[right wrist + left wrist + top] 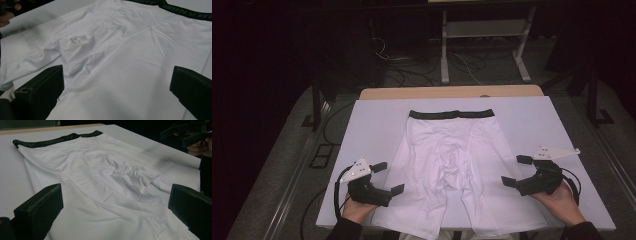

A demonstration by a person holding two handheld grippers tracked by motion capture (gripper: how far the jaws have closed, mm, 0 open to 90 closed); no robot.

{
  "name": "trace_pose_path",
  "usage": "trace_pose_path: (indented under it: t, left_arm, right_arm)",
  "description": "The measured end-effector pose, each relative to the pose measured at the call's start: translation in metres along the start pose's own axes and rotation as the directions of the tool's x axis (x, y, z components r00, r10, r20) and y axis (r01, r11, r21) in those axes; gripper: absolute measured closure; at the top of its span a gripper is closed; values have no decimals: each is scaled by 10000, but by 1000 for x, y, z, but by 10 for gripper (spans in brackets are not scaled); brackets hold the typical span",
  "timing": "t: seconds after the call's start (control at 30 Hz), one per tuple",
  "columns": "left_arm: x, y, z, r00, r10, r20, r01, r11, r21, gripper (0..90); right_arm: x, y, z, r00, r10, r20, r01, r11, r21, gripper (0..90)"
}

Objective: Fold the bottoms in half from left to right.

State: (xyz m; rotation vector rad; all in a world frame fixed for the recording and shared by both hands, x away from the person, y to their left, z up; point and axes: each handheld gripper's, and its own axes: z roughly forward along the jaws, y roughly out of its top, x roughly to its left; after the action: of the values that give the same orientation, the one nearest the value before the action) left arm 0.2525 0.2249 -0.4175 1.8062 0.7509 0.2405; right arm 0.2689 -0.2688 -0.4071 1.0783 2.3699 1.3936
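Shorts: a pair of white shorts [447, 165] lies flat in the middle of the worktop [522, 130], spread out with its two legs pointing to the person's side. The ends of the legs reach the near edge of the worktop.
Waistband: a dark waistband [452, 114] is at the far end of the shorts, and it lies straight across.
Cloth: the middle part of the shorts has wrinkles, mostly where the two legs meet. The rest is quite smooth.
Left gripper: the left gripper [387, 178] is just beside the outer edge of the left leg, low over the worktop. Its jaws are wide apart and nothing is between them. In the left gripper view the white cloth lies between and beyond the two black jaws.
Right gripper: the right gripper [517, 171] is just beside the outer edge of the right leg. Its jaws are also wide apart and hold nothing. I cannot tell if a jaw touches the cloth.
Hands: each hand holds its gripper from the near side, and dark sleeves show at the bottom edge.
Worktop: it is covered in white, with a wooden edge [452, 92] at the far side.
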Motion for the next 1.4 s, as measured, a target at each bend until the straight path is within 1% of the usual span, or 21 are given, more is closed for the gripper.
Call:
trace_pose_path:
  t: [0.33, 0.4, 0.73, 1.13, 1.4]
  left_arm:
    - [-1, 0, -1, 10000, -61, 2, 61, 10000, -57, 0]
    - [0, 0, -1, 10000, -52, -7, 52, 10000, -64, 0]
    - [0, 0, -1, 10000, -46, 26, 47, 10000, -42, 0]
    - [0, 0, -1, 10000, -58, 1, 58, 10000, -47, 0]
    - [0, 0, -1, 10000, -58, 17, 58, 10000, -46, 0]
  right_arm:
    - [2, 13, -2, 9999, -94, -71, 92, 9997, -206, 0]
    - [3, 18, -1, 9999, -133, -91, 131, 9996, -243, 0]
    - [4, 30, 5, 9995, -251, -202, 250, 9997, -53, 0]
    - [-1, 40, 9, 9993, -296, -229, 294, 9995, -58, 0]
    - [-4, 52, 11, 9989, -387, -267, 385, 9992, -79, 0]
